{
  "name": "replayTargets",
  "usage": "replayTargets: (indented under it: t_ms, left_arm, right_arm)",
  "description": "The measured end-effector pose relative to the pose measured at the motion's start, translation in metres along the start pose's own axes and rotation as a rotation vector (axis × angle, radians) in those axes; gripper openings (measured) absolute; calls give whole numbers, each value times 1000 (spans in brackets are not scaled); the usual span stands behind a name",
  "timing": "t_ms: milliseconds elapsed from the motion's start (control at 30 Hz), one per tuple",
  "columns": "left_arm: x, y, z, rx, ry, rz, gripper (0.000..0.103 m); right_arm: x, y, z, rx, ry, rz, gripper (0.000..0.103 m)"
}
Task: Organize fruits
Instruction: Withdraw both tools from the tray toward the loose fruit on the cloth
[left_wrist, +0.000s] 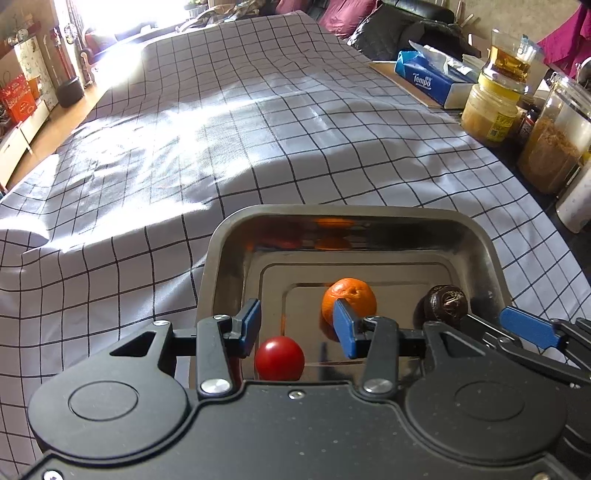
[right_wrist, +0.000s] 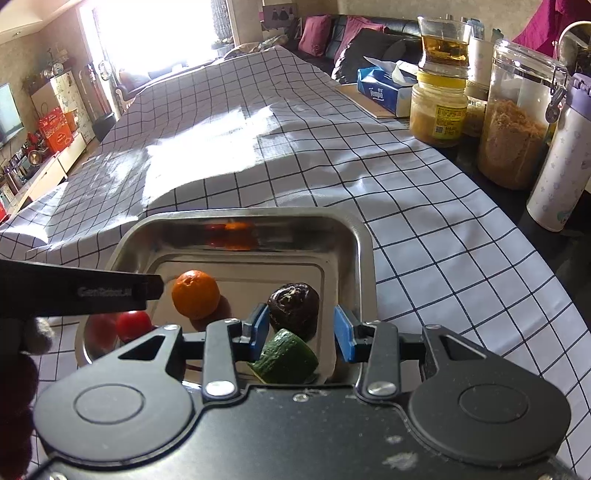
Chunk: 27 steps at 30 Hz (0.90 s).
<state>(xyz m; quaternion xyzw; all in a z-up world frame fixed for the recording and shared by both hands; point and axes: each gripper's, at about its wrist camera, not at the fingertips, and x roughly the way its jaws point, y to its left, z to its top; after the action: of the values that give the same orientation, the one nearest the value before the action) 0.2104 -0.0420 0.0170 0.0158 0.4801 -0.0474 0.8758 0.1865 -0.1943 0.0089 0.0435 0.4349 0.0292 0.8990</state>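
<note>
Four pieces of produce lie in the metal tray (right_wrist: 365, 258), which sits on the checked tablecloth (left_wrist: 258, 129) in the lower middle of both views. In the right wrist view the orange mandarin (right_wrist: 195, 293) rests left of centre on the tray floor, the dark wrinkled fruit (right_wrist: 293, 304) to its right, the green cucumber chunk (right_wrist: 286, 356) just below and touching or nearly touching that dark fruit, and the red tomato (right_wrist: 133, 325) at the tray's lower left edge.

In the left wrist view the left gripper (left_wrist: 297, 328) hangs over the tray with its blue pads spread apart; the tomato sits low between them, nearer the left pad, and neither pad presses on it. The mandarin shows behind the right pad.

The right gripper (right_wrist: 302, 334) also stands with its pads parted, pinching nothing; the cucumber chunk and the dark fruit lie in the gap between them, the cucumber close to the left pad, though contact cannot be told.

At the upper right of both frames stand a blue tissue box (right_wrist: 384, 86), a yellow-lidded jar (right_wrist: 437, 112) with a glass of amber liquid (right_wrist: 445, 44) on top, a tall clear canister (right_wrist: 517, 118) and a pale flask (right_wrist: 559, 158).
</note>
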Motion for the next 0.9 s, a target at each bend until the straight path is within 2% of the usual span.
replayTargets:
  t_ms: [333,533,700,900]
  left_arm:
    - [-24,-1,-14,13,-61,-7,53]
    - [-38,6,-26,24,-82,-3,53]
    - [-46,14,-42,29,-80,1,53]
    - [-57,25,-63,33,-69,7,53]
  right_arm:
    - [-3,2,-1,-3,-23,-34,42]
    - [-15,5,-12,-15,-31,-37,48]
    - [-37,4,-23,12,-80,-39,55]
    - [-65,4,-39,13,-145,-49,58]
